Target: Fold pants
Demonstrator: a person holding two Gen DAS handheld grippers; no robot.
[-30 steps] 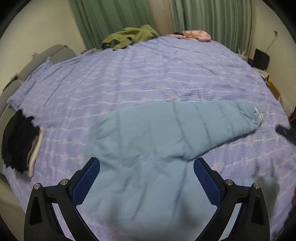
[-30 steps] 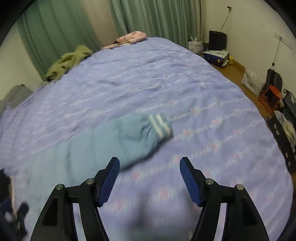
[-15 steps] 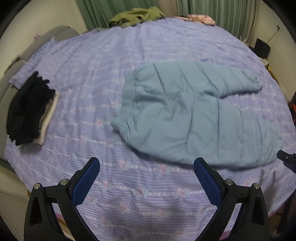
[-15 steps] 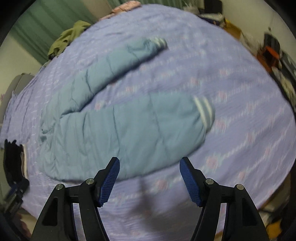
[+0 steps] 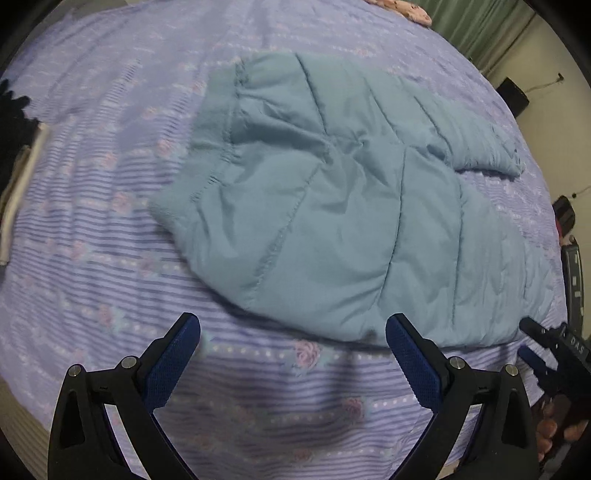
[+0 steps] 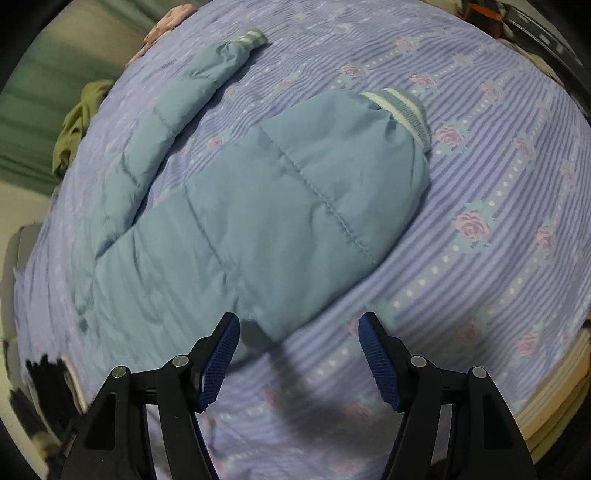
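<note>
Light blue quilted pants (image 5: 332,192) lie spread on the purple striped bedspread (image 5: 110,258), waistband toward the left in the left wrist view, legs running right. In the right wrist view the pants (image 6: 258,221) show both legs apart, each ending in a striped cuff (image 6: 406,107). My left gripper (image 5: 293,328) hangs open just short of the near edge of the seat, nothing between its blue pads. My right gripper (image 6: 299,328) is open over the near edge of the nearer leg, holding nothing. The right gripper's black tip (image 5: 546,343) shows at the right of the left wrist view.
A stack of dark folded clothes (image 5: 14,122) lies at the bed's left side. A pink item (image 5: 410,11) and an olive garment (image 6: 81,118) lie at the far end near green curtains. The bed's near edge (image 6: 554,398) and floor clutter sit to the right.
Both grippers tipped downward and drew closer to the bed; the pants now fill each view. Both stayed open and empty.
</note>
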